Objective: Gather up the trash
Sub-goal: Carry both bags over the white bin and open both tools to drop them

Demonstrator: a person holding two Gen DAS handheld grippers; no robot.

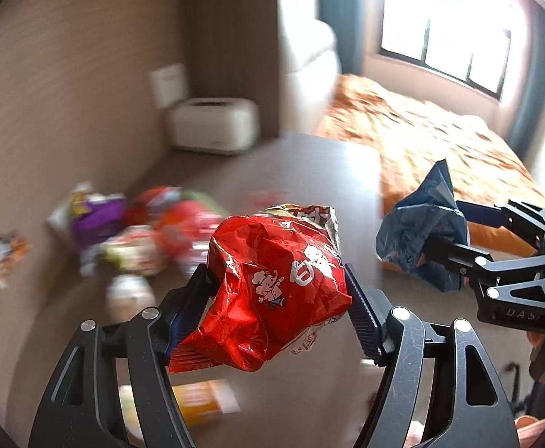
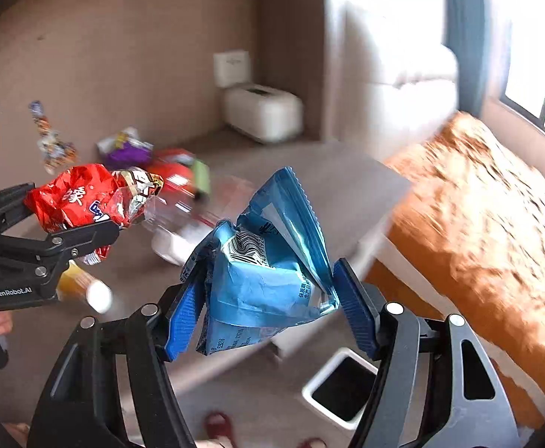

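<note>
Trash in hand comes in two pieces. A crumpled red snack bag sits clamped between the fingers of the left gripper, held above the desk; its long axis runs from the low near corner up and away, with the torn silver mouth at the far top. The right gripper pinches a blue wrapper between its blue pads, long axis near upright, the serrated end pointing up and the barcode side facing the camera. Both are off the desk, near its right edge. More wrappers lie heaped, blurred, toward the desk's left rear, by the wall. A white bin with a dark open mouth stands on the floor below the desk's right edge; I cannot tell what is in it. An orange bedspread lies beyond.
</note>
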